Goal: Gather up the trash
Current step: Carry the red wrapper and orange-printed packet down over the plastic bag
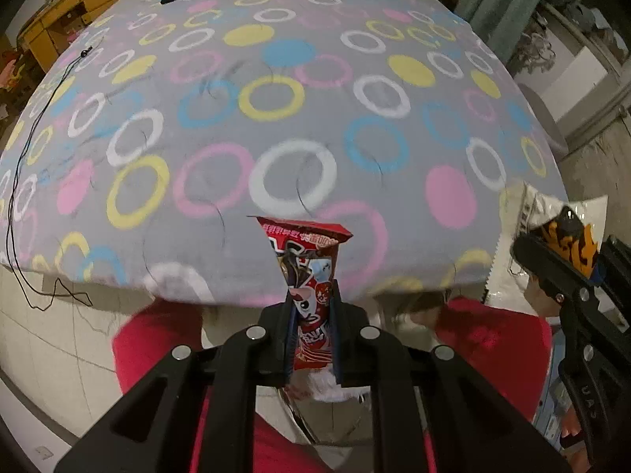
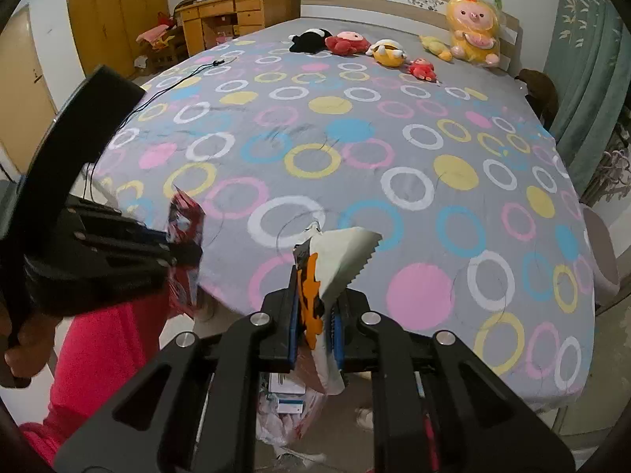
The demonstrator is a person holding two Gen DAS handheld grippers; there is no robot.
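Left hand-held gripper (image 1: 311, 307) pinched a torn red cartoon-printed snack wrapper (image 1: 311, 260), right hand-held gripper (image 2: 313, 307) pinched a crumpled white-and-orange zigzag-edged foil wrapper (image 2: 339, 260).

Wrappers part-hidden in the grippers, bag and desk clutter unclear

The red wrapper (image 1: 305, 276) has its lower part covered by the left gripper (image 1: 311, 307), and its print is too blurred to read. The white wrapper (image 2: 343, 264) disappears between the fingers of the right gripper (image 2: 313, 315); in the left wrist view only part of it shows. Below the foot edge of the bed (image 2: 434, 138), the plastic bag (image 2: 288, 414) is mostly blocked by gripper arms. Items on the desk (image 2: 232, 8) are too small to tell.
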